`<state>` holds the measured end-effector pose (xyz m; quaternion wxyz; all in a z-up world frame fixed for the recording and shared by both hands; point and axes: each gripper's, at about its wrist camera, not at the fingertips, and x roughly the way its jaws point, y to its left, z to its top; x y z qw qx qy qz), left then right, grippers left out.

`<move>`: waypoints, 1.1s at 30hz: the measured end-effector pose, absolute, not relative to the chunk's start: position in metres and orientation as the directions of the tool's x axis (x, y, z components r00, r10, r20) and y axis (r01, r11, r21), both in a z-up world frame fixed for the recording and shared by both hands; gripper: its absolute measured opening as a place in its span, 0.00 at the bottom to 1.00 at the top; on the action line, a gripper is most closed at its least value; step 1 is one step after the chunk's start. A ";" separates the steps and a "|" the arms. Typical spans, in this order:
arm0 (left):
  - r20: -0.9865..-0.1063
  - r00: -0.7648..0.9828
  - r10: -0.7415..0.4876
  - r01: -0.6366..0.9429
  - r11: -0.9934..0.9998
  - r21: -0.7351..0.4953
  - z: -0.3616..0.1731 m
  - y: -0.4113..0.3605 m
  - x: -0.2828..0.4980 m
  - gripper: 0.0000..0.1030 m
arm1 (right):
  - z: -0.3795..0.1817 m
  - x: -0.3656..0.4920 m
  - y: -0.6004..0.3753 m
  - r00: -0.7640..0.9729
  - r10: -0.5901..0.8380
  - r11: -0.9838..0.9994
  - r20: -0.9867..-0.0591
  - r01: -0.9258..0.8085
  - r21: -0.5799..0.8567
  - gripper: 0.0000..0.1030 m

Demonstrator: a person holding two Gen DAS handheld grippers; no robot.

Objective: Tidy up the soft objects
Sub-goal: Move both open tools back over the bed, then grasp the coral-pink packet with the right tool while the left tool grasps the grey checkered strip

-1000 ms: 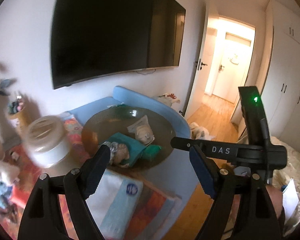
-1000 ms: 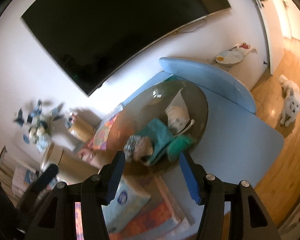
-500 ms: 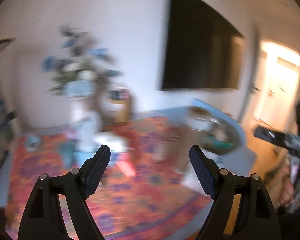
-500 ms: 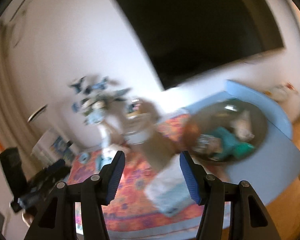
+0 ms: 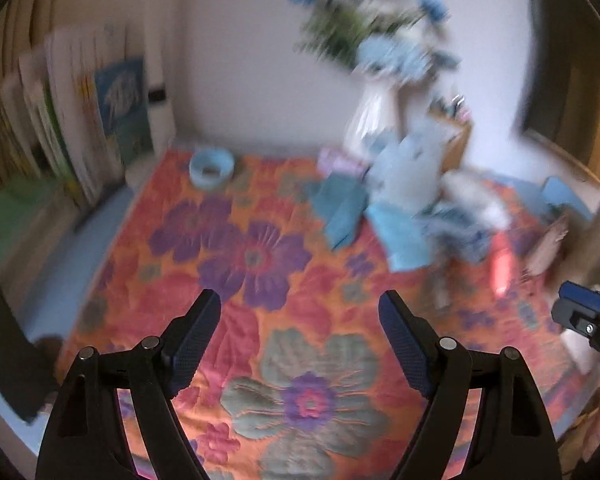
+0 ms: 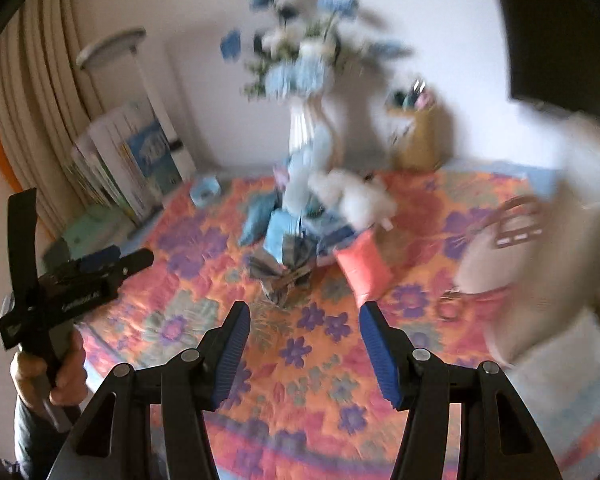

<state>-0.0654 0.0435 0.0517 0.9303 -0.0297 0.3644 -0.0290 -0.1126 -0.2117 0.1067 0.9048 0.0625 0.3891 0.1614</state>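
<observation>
Looking along the left gripper (image 5: 300, 332), the left wrist view showed its jaws spread wide with nothing between them, only the orange, flower-patterned quilted cloth (image 5: 260, 264) that covered the bench. The blurred heap of blue and white soft things (image 5: 412, 208) lay ahead and to the right of those jaws, well apart from them, at the foot of a white vase of blue flowers (image 5: 376, 120). A folded teal cloth (image 5: 340, 208) formed the heap's near left edge, its long axis running away from the camera. A small pale blue bowl (image 5: 211, 168) stood apart on the far left of the cloth. The tip of the right gripper (image 5: 580, 312) showed at the right edge.

Seen from the right wrist view, the right gripper (image 6: 304, 344) also had its jaws parted, less widely, and empty. Here the heap (image 6: 300, 224) lay almost straight ahead, just beyond the jaw tips. Its nearest piece was a crumpled grey-blue patterned cloth (image 6: 284, 276), with a pink cushion-like piece (image 6: 362, 268) just to its right and a fluffy white toy (image 6: 356, 196) behind. The left gripper (image 6: 112, 260), held in a hand (image 6: 56, 372), hung well off to the left.

By my judgement the right hand was the nearer one and better lined up; a short forward reach would meet the grey-blue cloth first.
</observation>
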 end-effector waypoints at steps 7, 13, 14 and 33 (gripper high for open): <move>-0.699 0.705 -0.121 -0.035 0.978 -0.205 0.015 0.074 -0.054 0.78 | 0.042 -0.075 -0.194 0.635 0.319 0.948 -0.704 -0.212 0.238 0.54; -0.685 0.721 -0.104 -0.039 0.981 -0.190 0.014 0.070 -0.056 0.78 | 0.033 -0.071 -0.196 0.639 0.266 0.964 -0.722 -0.164 0.210 0.70; -0.683 0.723 -0.104 -0.032 0.982 -0.184 0.015 0.068 -0.056 0.78 | 0.033 -0.071 -0.196 0.642 0.254 0.967 -0.723 -0.156 0.200 0.75; -0.724 0.582 -0.370 0.214 0.929 -0.302 0.040 -0.026 -0.029 0.74 | 0.049 -0.051 -0.213 0.647 0.128 0.991 -0.752 -0.064 0.114 0.76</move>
